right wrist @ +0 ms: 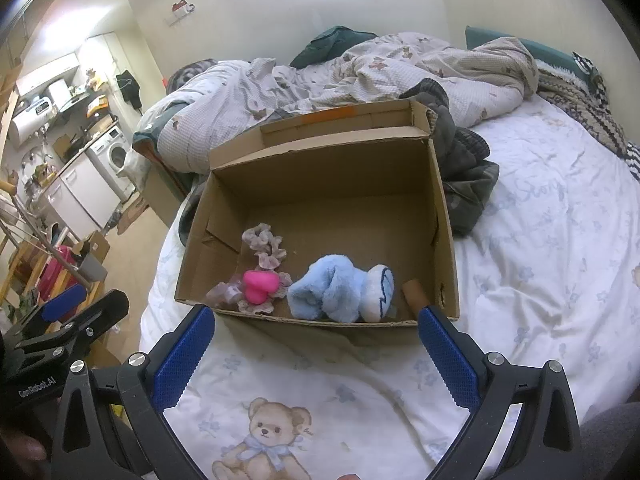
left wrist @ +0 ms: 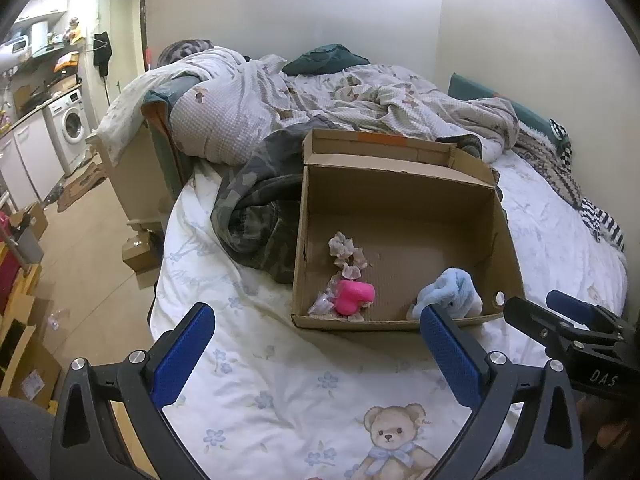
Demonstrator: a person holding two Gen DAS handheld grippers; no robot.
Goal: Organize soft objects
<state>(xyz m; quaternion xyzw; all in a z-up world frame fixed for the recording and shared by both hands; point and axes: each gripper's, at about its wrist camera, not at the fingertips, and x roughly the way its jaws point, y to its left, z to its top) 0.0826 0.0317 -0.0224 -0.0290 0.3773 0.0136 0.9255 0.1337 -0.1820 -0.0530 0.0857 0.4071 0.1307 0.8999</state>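
A: What is carried by the bed (right wrist: 540, 208), from the largest thing down?

B: A rumpled duvet (left wrist: 248, 108) is heaped along the far edge, and a camouflage garment (left wrist: 256, 216) is bunched against the left wall of the cardboard box (right wrist: 320, 176). The box is set near the bed's near edge, open at the top. Inside, along its near wall, a blue plush sock (right wrist: 340, 288) is lain toward the right corner, a frilly fabric strip (right wrist: 264, 244) toward the left, and a small pink soft toy (right wrist: 260, 286) is rested on that strip. A brown tube-like thing is glimpsed in the right corner; what it is cannot be told.

A: How are the tongs held?

B: The left gripper (left wrist: 320, 340) and the right gripper (right wrist: 316, 340) are both spread wide apart, nothing between the fingers, and both are hovered over the sheet just short of the box's near wall.

A: How would the soft things be expected to handle?

B: All are judged light, limp and unbreakable. The sock is best pinched across its bulky folded middle; the pink toy, which seems squashy, across its narrow waist. The frilly strip may be dragged along if the toy is lifted.

A: And the room for moving?

B: The box's centre and far half are left bare, and open sheet is offered on the right. The near wall is low but must be cleared from above.
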